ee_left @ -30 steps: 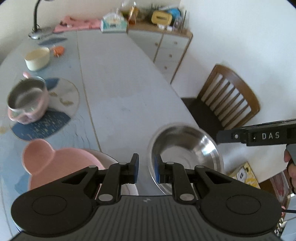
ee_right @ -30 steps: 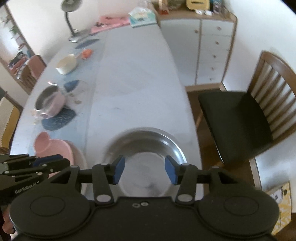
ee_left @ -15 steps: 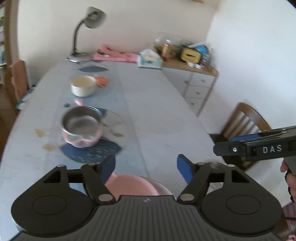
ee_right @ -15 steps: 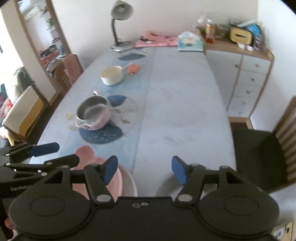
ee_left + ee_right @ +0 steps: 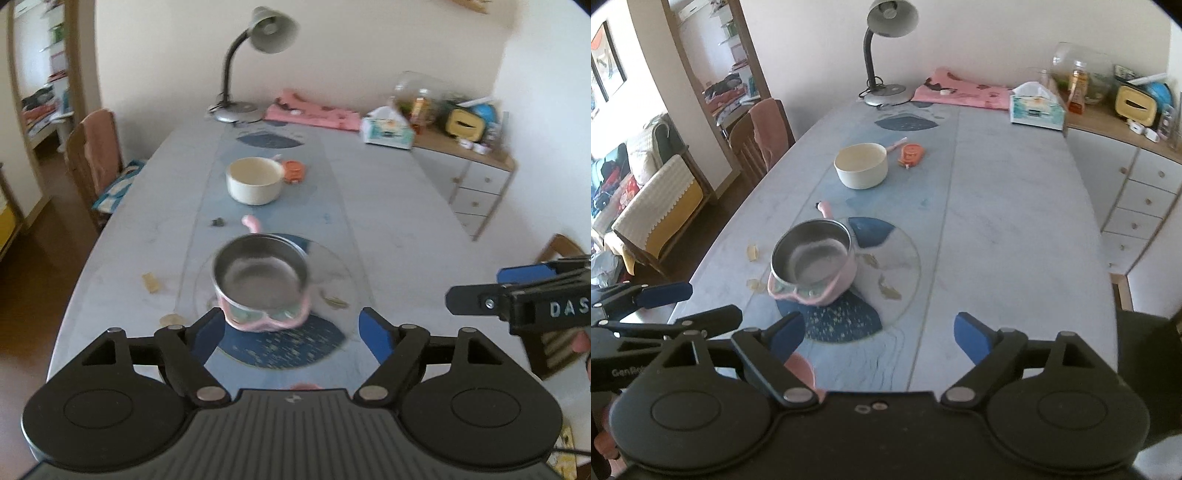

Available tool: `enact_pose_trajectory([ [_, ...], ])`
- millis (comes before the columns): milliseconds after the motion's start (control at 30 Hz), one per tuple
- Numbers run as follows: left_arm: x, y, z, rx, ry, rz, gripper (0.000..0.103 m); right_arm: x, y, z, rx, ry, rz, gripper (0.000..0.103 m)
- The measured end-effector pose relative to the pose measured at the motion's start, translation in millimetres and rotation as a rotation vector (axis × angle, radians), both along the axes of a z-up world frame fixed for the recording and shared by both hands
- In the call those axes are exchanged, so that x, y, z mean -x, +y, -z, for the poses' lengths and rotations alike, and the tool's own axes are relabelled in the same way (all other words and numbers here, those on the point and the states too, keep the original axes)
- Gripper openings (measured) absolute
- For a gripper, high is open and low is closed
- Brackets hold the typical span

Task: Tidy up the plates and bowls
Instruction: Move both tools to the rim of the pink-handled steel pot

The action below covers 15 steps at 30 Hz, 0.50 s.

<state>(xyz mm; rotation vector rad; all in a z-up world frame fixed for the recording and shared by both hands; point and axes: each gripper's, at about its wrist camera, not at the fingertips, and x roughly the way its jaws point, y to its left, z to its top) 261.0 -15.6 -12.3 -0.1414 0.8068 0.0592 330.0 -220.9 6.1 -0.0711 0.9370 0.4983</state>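
Observation:
A pink pot with a steel inside stands on a round blue-and-white mat in mid table. A cream bowl stands farther back. My left gripper is open and empty, just short of the pink pot; it also shows at the left of the right wrist view. My right gripper is open and empty, to the right of the pot; it shows at the right edge of the left wrist view. A sliver of a pink plate shows under the right gripper.
An orange tape measure lies beside the cream bowl. A desk lamp, pink cloth and tissue box sit at the far end. A white drawer cabinet stands right, chairs left.
Both grippers have tilted up and moved back from the near table end; the steel bowl and pink plate have dropped out of view. The left gripper has opened wide.

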Motion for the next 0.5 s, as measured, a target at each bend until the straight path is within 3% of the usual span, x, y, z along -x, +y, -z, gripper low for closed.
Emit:
enact_pose_trajectory([
  [500,-105,44,52,-0.069,0.116,-0.108,0.079,-87,65,56,0.056,0.070,-0.039,0.089],
])
